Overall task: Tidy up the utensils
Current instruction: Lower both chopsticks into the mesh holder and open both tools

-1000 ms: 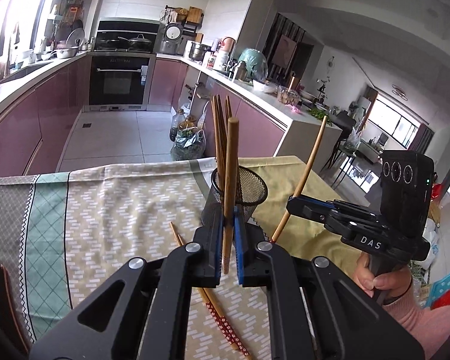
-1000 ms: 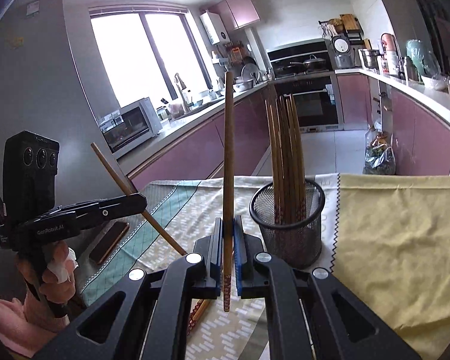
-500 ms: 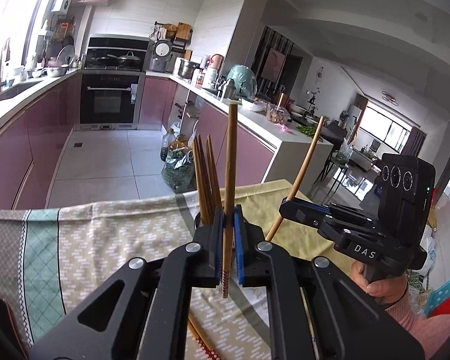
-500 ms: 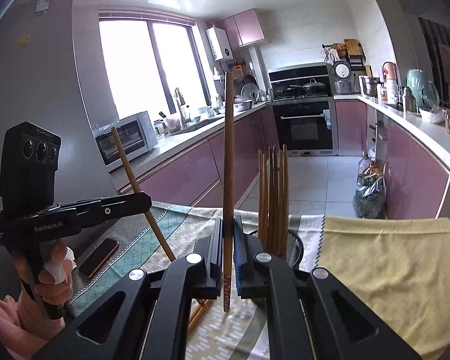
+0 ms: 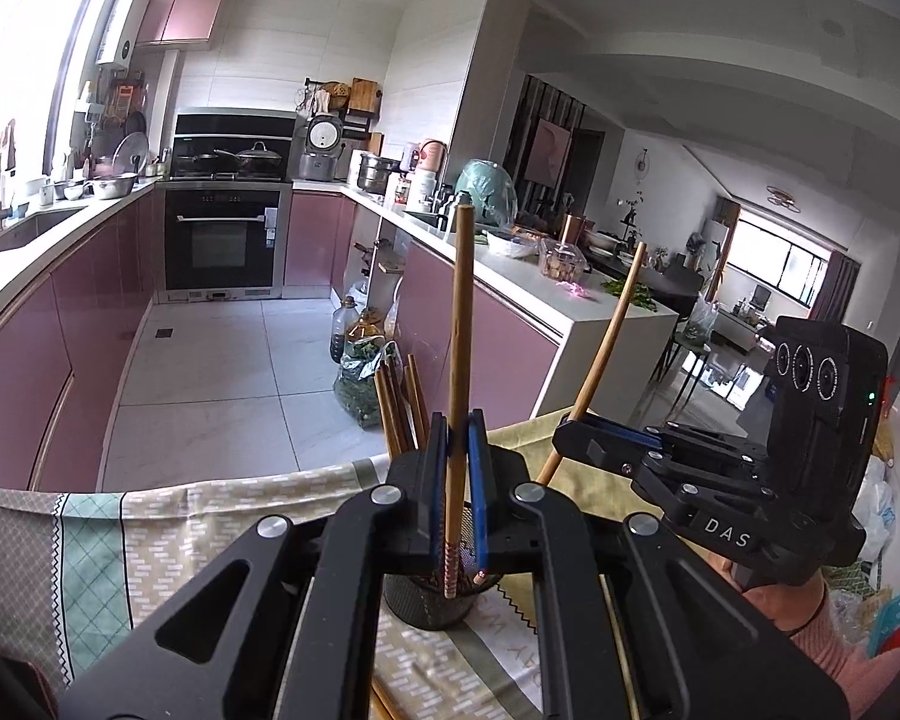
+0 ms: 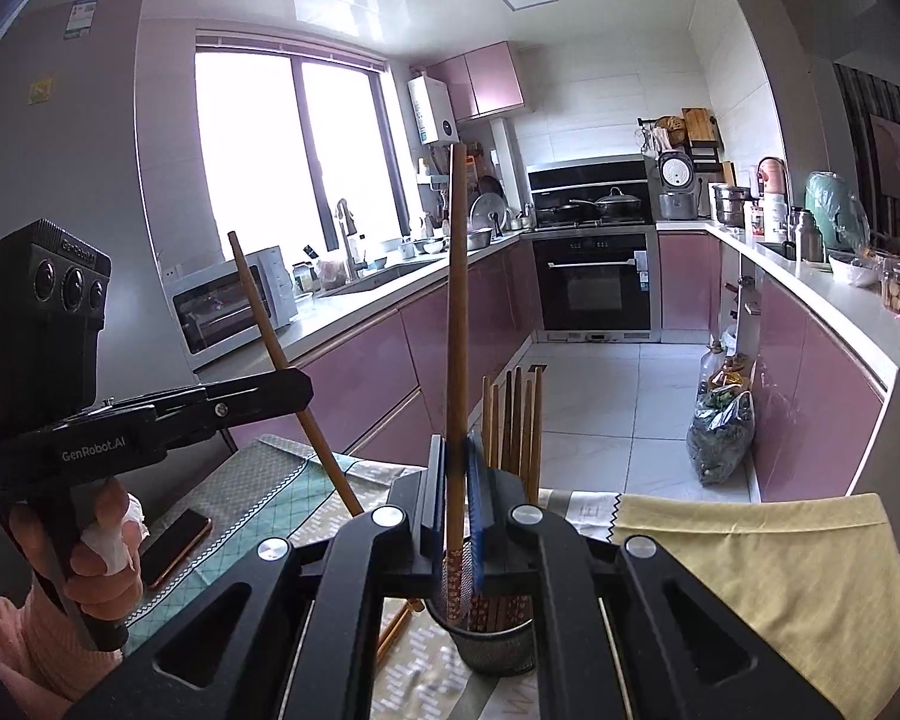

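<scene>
Left gripper (image 5: pixel 457 504): my jaws are pinched tight on one wooden chopstick (image 5: pixel 459 360), gripping it near its patterned lower end; the stick stands almost upright between the blue pads.
Left chopstick tip: the patterned end hangs just over the mouth of the black mesh holder (image 5: pixel 435 606), right below my fingers.
Right gripper (image 6: pixel 455 510): my jaws here are likewise clamped on a second chopstick (image 6: pixel 457 312), also upright, held low on its shaft.
Right chopstick tip: its patterned end reaches down to the rim of the mesh holder (image 6: pixel 498 648); whether it is inside I cannot tell.
Holder: sits on the table near me, at the seam between the patterned cloth (image 5: pixel 168 516) and the yellow cloth (image 6: pixel 780 564), already holding a bunch of chopsticks (image 6: pixel 513 426) that stand upright in it.
Loose chopsticks: at least one more lies flat on the patterned cloth (image 6: pixel 397 630), just left of the holder, partly hidden under my fingers.
Hands: my right hand (image 5: pixel 774 594) shows in the left camera to the right, wrapped round its handle; my left hand (image 6: pixel 84 558) shows in the right camera to the left, a pink sleeve at each wrist.
Phone (image 6: pixel 174 546): flat on the table at the left, well apart from the holder.
Far side: a kitchen with pink cabinets, a black oven (image 6: pixel 594 282) and a window.
</scene>
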`<state>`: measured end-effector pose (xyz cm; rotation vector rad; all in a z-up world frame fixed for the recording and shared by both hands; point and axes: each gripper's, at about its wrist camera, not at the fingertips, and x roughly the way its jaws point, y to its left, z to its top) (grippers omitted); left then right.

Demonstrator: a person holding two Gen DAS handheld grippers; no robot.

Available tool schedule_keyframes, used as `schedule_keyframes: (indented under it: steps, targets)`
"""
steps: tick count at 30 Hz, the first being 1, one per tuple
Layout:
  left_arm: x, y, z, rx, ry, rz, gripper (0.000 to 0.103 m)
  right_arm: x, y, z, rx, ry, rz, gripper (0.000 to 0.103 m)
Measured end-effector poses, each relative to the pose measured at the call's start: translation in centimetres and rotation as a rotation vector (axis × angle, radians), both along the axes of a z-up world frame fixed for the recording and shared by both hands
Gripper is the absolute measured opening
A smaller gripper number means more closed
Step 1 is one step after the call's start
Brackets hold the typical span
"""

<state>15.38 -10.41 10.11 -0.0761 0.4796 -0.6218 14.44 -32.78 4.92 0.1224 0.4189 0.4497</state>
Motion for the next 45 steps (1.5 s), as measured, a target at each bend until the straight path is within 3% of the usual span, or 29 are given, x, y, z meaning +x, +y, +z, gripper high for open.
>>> schedule_keyframes:
  steps: [8,24,35,45]
  targets:
    - [0.8,-2.2,-1.0,0.080,0.009,0.023,0.007,1.5,0.4,-1.4,-0.029,0.029,-0.026,0.006]
    - [4.3,-3.6,-5.7,0.212,0.170,-0.010,0.007,4.3,1.1,-5.1,-0.115,0.196,-0.039,0.006]
    - [7.6,-2.9,-7.1,0.172,0.247,-0.004,0.008,5.9,0.9,-6.9,-0.115,0.267,-0.054,0.006]
    - [9.5,-3.4,-8.4,0.172,0.279,0.016,0.014,5.9,0.8,-7.2,-0.089,0.264,-0.056,0.007]
